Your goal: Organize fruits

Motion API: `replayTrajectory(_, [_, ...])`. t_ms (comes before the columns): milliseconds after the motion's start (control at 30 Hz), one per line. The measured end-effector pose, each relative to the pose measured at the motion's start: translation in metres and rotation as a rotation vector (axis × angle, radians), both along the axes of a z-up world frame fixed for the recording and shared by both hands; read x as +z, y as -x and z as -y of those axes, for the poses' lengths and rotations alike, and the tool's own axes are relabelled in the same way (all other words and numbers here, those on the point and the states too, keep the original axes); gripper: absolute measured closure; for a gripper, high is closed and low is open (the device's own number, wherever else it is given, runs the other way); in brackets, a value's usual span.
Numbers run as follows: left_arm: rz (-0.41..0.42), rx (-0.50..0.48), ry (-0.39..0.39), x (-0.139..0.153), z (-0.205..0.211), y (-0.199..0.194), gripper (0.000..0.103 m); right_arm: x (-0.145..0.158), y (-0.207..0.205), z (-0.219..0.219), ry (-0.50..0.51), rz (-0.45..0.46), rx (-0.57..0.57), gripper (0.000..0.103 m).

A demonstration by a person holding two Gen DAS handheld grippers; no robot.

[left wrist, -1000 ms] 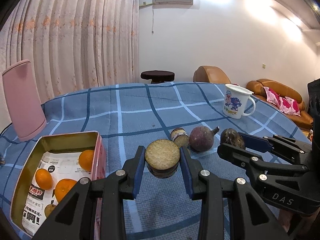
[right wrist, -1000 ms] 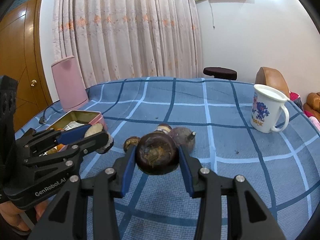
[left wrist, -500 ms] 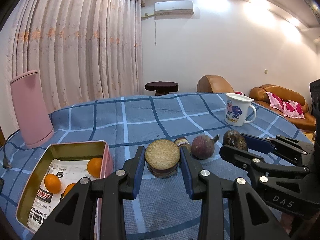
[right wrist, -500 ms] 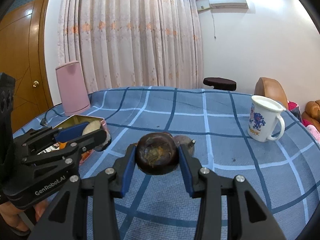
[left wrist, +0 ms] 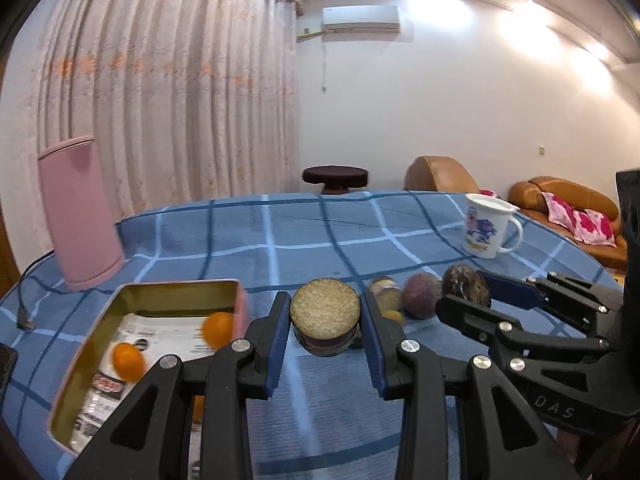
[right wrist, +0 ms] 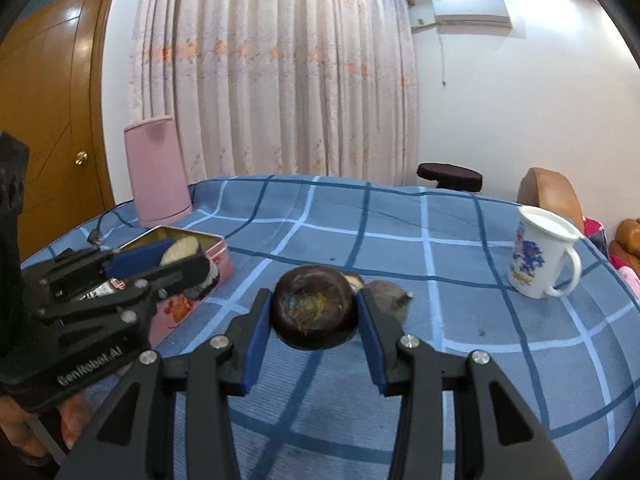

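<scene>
Two clamped loads above the blue tablecloth point(left wrist: 304, 232): left gripper point(left wrist: 325, 326) on halved fruit point(left wrist: 325, 314), right gripper point(right wrist: 314, 314) on dark fruit point(right wrist: 314, 306).

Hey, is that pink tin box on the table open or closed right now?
Open. The tin box shows no lid; its gold interior is exposed, with oranges lying on printed paper inside.

Matt black plastic gripper frames point(left wrist: 324, 344) with blue pads and shiny metal screws; brassy, glossy metal inside the tin point(left wrist: 180, 292), printed paper lining; woven checked cloth on the table point(right wrist: 400, 248); glossy enamel-like mug point(right wrist: 538, 260); rough, grainy cut fruit face point(left wrist: 325, 308); polished wooden door point(right wrist: 52, 120)
</scene>
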State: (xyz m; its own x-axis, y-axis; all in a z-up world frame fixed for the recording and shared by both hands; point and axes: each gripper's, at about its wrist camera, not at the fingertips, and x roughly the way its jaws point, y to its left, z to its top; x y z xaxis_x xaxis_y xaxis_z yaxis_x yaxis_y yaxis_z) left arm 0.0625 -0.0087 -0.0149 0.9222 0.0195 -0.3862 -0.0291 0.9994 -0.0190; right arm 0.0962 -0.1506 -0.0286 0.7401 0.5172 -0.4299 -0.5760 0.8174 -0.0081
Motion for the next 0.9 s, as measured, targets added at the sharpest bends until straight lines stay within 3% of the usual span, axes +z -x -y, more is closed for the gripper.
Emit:
replayTrajectory(400, [-0.051, 0.147, 0.028, 0.006, -0.072, 0.010, 0.067, 0.022, 0.002, -0.067, 0.024, 0.006, 0.162, 0.058])
replayTrajectory(667, [-0.100, 0.239, 0.055, -0.004, -0.120, 0.014, 0.067, 0.016, 0.002, -0.117, 0.065, -0.028, 0.261, 0.058])
replayTrajectory(900, [-0.139, 0.261, 0.075, -0.016, -0.141, 0.018, 0.067, 0.001, 0.011, -0.149, 0.123, -0.056, 0.323, 0.058])
